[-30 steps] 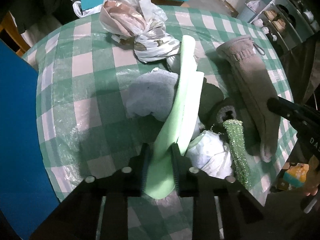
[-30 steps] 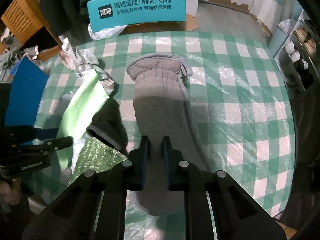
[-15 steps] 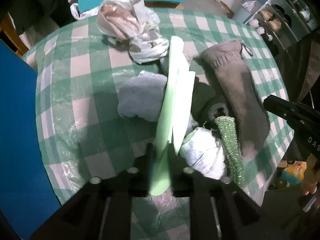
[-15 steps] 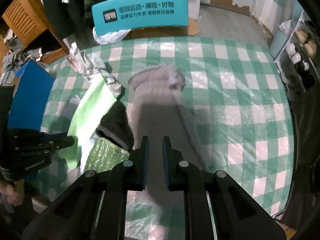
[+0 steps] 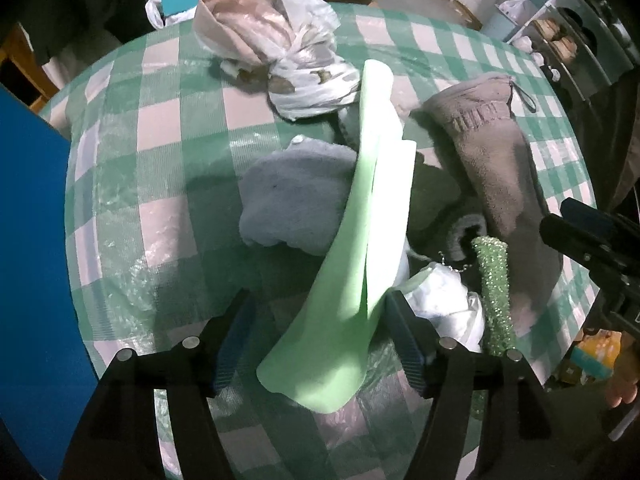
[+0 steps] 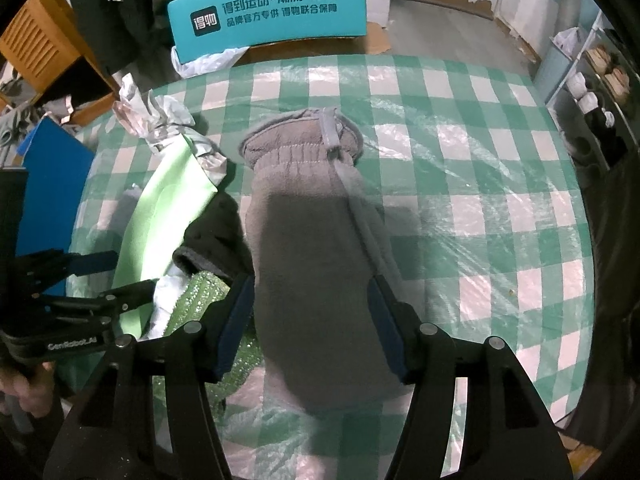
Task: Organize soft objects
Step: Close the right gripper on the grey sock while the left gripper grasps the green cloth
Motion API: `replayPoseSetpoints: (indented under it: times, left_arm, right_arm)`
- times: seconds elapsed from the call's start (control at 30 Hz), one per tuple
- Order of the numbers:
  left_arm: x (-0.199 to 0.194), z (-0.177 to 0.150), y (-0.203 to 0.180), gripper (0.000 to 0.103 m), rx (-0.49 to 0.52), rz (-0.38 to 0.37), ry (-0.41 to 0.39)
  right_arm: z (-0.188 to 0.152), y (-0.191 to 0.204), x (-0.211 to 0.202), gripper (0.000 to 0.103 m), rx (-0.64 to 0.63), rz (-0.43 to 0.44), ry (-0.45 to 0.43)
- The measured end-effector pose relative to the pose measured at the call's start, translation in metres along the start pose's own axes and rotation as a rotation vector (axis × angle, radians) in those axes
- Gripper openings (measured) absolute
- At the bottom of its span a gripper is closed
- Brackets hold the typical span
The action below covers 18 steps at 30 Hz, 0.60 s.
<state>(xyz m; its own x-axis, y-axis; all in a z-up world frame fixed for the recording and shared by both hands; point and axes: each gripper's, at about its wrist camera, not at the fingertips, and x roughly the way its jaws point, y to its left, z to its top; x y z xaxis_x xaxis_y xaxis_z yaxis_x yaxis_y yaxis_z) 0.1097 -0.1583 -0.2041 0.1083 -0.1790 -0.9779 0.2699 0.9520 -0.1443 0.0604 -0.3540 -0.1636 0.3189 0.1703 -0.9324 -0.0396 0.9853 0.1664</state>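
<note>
A pale green foam sheet (image 5: 360, 220) leans over the pile, and its lower end hangs between the jaws of my left gripper (image 5: 320, 336). Those jaws are opening and the pads no longer press the sheet. The same sheet (image 6: 168, 208) and the left gripper (image 6: 100, 280) appear at the left of the right wrist view. A grey-brown fleece mitten (image 6: 316, 208) lies flat on the checked tablecloth (image 6: 480, 160). My right gripper (image 6: 310, 324) straddles its lower part with jaws opening, pads off the fleece. The mitten (image 5: 496, 168) also lies right of the sheet.
A grey-blue cloth (image 5: 292, 196), a dark sock (image 5: 464, 232), a white crumpled bag (image 5: 444, 300) and a glittery green pad (image 5: 494, 288) crowd around the sheet. A tied plastic bag (image 5: 272, 32) sits further back. A blue board (image 5: 28, 260) stands left, a teal box (image 6: 272, 12) beyond the table.
Both grippers have gone from shut to wide apart. The green sheet has come free of the left pads, and the mitten has dropped out of the right pads onto the table.
</note>
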Motion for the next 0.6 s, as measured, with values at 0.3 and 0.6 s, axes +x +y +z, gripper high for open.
replayPoseSetpoints:
  times: [0.3,0.6]
  left_arm:
    - [0.005,0.0,-0.015,0.054,0.06,0.017,-0.009]
    - [0.01,-0.01,-0.027,0.006,0.09,0.019,0.003]
  right_arm:
    - [0.002,-0.001,0.008,0.067,0.001,-0.019,0.013]
    - [-0.002,0.009,0.026,0.072,-0.047,-0.083,0.052]
